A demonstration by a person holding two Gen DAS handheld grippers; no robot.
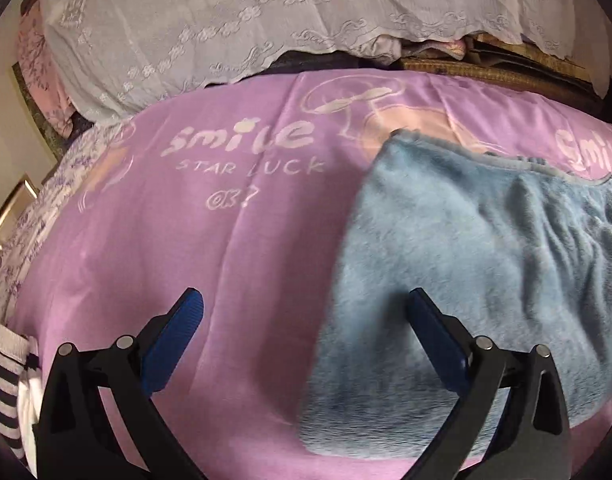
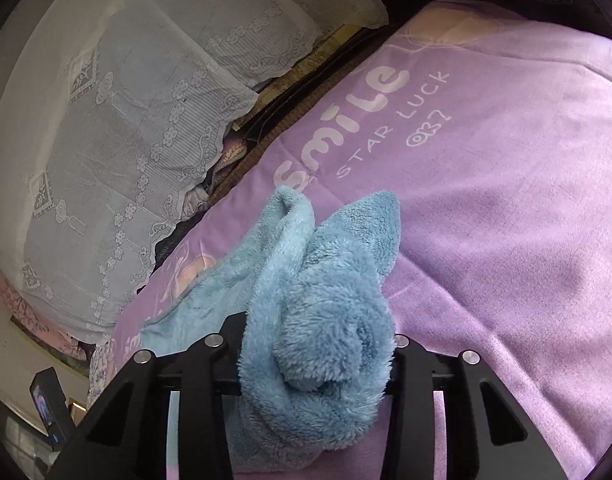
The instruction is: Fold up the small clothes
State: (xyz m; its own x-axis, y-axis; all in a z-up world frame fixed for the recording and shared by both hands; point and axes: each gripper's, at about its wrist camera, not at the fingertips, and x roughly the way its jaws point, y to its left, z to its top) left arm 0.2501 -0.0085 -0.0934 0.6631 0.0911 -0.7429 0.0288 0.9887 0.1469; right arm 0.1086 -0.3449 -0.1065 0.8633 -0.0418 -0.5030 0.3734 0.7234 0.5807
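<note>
The left claw (image 1: 304, 308) hangs wide open over the bed, its two blue pads (image 1: 174, 344) spread well apart with nothing between them; the left pad is over bare purple sheet (image 1: 186, 240) and the right pad is over the near edge of the blue fleece (image 1: 465, 264). In the left wrist view the fleece lies mostly flat on the right side of the sheet, its far edge trimmed with a thin seam and its surface lightly rumpled toward the right. The right claw (image 2: 317, 364) is clamped on a bunched part of the fleece (image 2: 317, 320): thick folds of the fluffy cloth fill the gap between the black arms and hide the fingertips, and two loose flaps stick up beyond the grip, while the rest of the cloth trails off to the left onto the sheet (image 2: 505, 220). The sheet is printed with "smile STAR LUCK" in white and pale cartoon shapes. Along the far side of the bed, a white lace cover (image 1: 226, 20) is draped over a heap; under its hem show bits of other cloth and a woven mat (image 1: 505, 68). At the lower left edge of the left wrist view lies a striped cloth (image 1: 4, 376) in dark and white bands, beside the sheet's edge. A floral bedcover (image 1: 30, 232) shows at the left of the sheet.
</note>
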